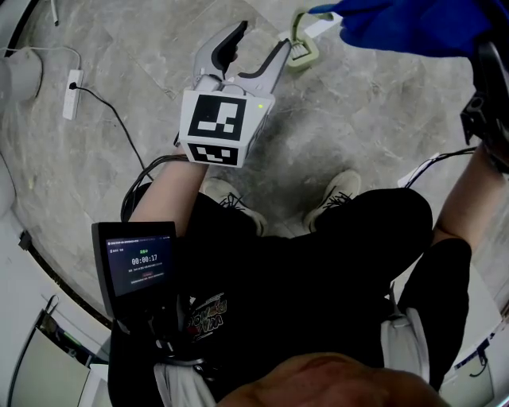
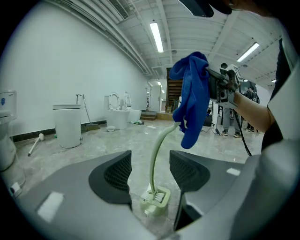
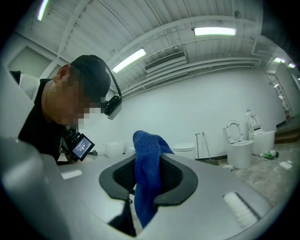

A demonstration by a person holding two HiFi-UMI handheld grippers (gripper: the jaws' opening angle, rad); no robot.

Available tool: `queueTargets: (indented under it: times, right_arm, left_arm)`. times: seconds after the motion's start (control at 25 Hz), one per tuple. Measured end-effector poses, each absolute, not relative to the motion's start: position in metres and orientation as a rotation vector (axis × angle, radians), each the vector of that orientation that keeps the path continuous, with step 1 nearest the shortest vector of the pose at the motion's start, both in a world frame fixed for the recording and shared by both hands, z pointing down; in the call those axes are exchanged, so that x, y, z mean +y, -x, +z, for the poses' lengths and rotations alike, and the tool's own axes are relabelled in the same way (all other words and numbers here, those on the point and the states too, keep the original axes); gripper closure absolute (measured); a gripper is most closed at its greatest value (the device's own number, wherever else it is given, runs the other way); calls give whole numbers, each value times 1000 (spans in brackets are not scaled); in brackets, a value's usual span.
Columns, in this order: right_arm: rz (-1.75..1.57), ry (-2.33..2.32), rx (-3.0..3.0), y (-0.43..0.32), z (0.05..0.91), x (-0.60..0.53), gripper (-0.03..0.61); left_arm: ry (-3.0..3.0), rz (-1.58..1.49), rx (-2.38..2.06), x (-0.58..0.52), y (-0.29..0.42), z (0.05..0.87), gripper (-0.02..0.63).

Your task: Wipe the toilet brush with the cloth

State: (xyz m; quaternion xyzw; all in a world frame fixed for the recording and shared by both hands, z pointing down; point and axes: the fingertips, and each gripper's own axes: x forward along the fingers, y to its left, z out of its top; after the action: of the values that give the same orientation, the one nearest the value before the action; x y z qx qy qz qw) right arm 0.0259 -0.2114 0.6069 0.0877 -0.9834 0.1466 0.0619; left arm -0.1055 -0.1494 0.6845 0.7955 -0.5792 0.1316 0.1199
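Observation:
The toilet brush (image 1: 301, 49) is pale green, and its head rests in a square holder (image 2: 157, 201) on the grey floor. Its curved handle (image 2: 158, 150) rises beyond the gap of my left gripper (image 2: 150, 173), whose jaws stand open and touch nothing. From above, the left gripper (image 1: 258, 46) points at the brush from just short of it. The blue cloth (image 2: 192, 98) hangs at the top of the handle. My right gripper (image 2: 208, 77) is shut on the cloth (image 3: 147, 178), which is pinched between the pads of the right gripper (image 3: 147, 176). In the head view the cloth (image 1: 406, 24) hides those jaws.
A white power strip (image 1: 71, 94) and its cable lie on the floor at left. My shoes (image 1: 231, 203) stand just behind the left gripper. A white bin (image 2: 68, 124) and toilets (image 2: 117, 112) line the far wall. People stand in the background (image 2: 229, 117).

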Motion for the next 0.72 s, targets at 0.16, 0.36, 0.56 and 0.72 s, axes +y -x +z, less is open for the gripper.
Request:
queueTargets:
  times: [0.16,0.36,0.56,0.72]
  right_arm:
    - [462,-304,-2988,-45,603,-208,486]
    - [486,-357,-2981,-66,611,-205,486]
    - [484,-503,-2755,-59,716,-220,486]
    - [444,-617,-2537,-44,819,-229,486]
  left_arm:
    - [-2321,388,-1693,-149,106,685,357]
    - [-2324,395,-1687,-150,106,686,357]
    - [-2331,393,-1687,-151,106,686,357]
    - [-2336,387,-1687,-150,106,683,357]
